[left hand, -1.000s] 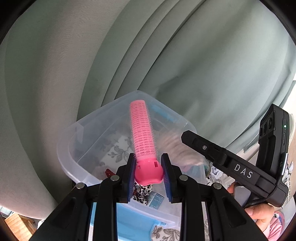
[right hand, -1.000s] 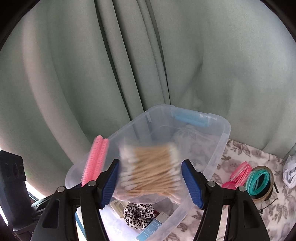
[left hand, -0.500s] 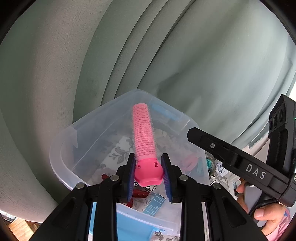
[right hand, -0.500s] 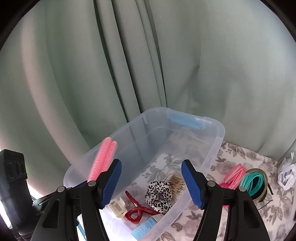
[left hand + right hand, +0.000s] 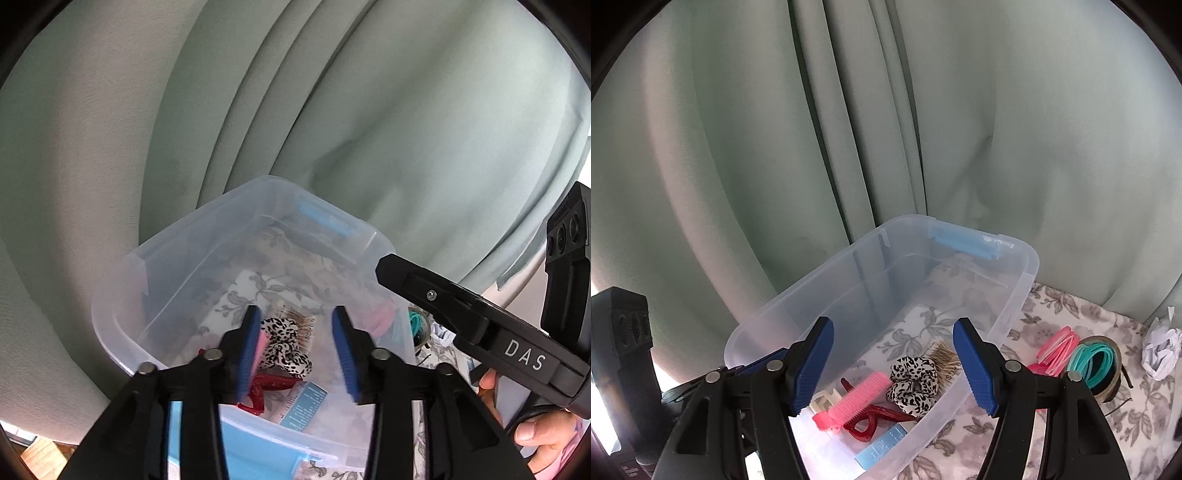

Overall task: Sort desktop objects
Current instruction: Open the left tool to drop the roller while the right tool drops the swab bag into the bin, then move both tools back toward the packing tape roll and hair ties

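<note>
Pink hair roller (image 5: pixel 855 400) lies flat inside clear bin (image 5: pixel 1027 280), beside leopard scrunchie (image 5: pixel 916 384)

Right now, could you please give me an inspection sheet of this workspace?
Surface: floral tablecloth.
Job's things: clear bin holds pink roller, leopard scrunchie, red claw clip, cotton swabs, blue packet.
Clutter: pink bands, teal bands, crumpled paper outside the bin.
Grippers: left gripper just opening, nothing between its fingers; right gripper open, empty.
Cables: nothing seen.
Surroundings: green curtain.

Bin (image 5: pixel 1015 306) top open, far half bare — near end cluttered, curtain (image 5: pixel 849 129) close behind
</note>
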The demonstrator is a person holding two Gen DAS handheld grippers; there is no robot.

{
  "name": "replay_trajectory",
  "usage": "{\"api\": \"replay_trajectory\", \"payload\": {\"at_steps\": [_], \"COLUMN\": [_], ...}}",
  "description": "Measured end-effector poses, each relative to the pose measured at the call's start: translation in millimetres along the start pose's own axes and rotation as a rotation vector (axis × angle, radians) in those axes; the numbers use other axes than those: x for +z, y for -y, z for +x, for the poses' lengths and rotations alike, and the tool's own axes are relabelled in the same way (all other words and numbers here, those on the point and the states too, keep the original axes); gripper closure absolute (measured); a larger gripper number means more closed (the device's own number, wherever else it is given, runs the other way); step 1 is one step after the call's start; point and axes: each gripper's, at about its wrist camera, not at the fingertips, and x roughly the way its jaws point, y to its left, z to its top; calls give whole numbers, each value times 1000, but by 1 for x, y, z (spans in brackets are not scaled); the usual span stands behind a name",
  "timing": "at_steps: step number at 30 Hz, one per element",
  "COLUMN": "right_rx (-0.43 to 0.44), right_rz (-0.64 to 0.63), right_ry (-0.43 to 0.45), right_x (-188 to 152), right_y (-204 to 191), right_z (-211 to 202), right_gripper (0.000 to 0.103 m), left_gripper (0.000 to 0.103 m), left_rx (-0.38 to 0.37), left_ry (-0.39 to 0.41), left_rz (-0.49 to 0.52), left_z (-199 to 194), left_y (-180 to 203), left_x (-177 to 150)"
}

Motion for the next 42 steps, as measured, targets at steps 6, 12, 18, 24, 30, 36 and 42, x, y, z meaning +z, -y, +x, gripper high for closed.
{"api": "replay_trajectory", "payload": {"at_steps": [6, 12, 18, 24, 30, 36, 42], "right_rx": [0, 5, 18, 27, 56, 68, 19], "right_rz": [-6, -29, -59, -59, -18, 35, 55], "right_ry": [2, 4, 10, 23, 63, 107, 153], "right_x": [0, -1, -4, -6, -10, -17, -33], "right_y": [4, 4, 3, 6, 20, 42, 61], "right_z": [-4, -5, -9, -18, -36, -58, -86], "right_gripper": [32, 32, 32, 31, 23, 14, 2], "left_gripper": [52, 38, 35, 34, 34, 33, 33], "left_rx": [5, 13, 11, 13, 7, -15, -42], "left_ry": [1, 11, 6, 24, 37, 44, 67], "left_rz": [5, 0, -8, -5, 15, 53, 82], "left_z": [10, 1, -1, -12, -23, -30, -35], "left_y": [10, 11, 9, 15, 27, 47, 70], "left_x": [-8, -9, -9, -11, -11, -12, -16]}}
